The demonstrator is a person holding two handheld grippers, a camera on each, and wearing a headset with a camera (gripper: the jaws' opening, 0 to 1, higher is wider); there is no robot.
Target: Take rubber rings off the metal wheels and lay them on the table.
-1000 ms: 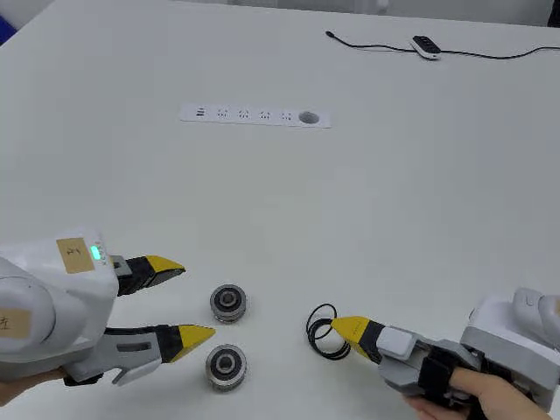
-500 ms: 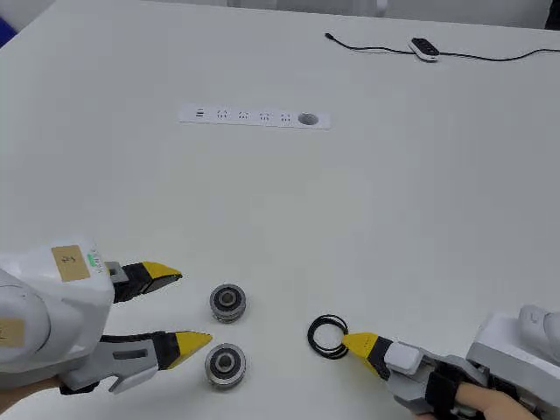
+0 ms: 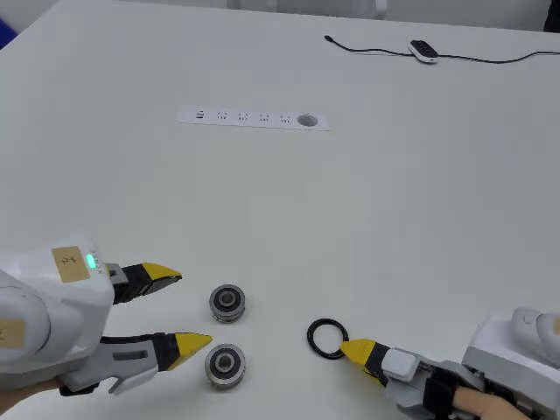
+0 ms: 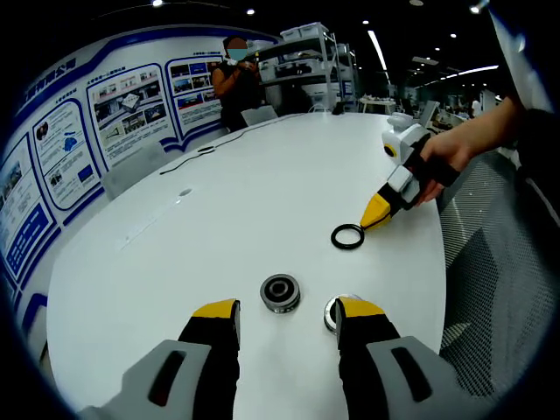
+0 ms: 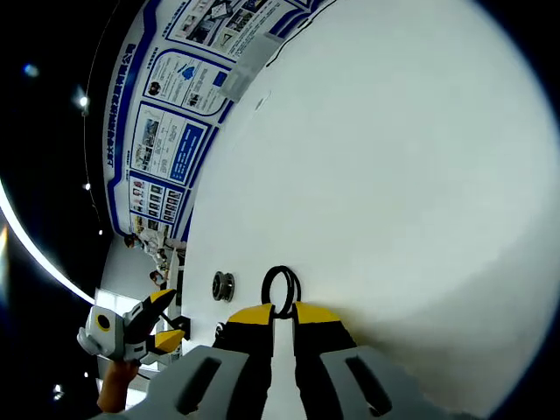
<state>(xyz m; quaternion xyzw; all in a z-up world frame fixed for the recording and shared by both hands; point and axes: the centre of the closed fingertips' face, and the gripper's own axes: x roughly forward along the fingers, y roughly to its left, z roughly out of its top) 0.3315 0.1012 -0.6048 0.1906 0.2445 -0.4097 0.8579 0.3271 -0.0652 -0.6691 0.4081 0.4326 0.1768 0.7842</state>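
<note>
ring (image 3: 326, 338) lies flat on the table (image 3: 394, 219), near the wheels (image 3: 227, 301), on their right. right gripper (image 3: 348, 348) is clenched, tips touching the ring's edge away from the wheels. left gripper (image 3: 191, 306) is released, jaws spread just left of the wheels.

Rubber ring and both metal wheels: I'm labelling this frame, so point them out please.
rubber ring (image 3: 325, 321), head view, far arc of the black band
farther metal wheel (image 3: 227, 302), head view, its hub
nearer metal wheel (image 3: 225, 363), head view, its hub

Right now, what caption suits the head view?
Right gripper at a rubber ring on the table; open left gripper faces two metal wheels.
</note>
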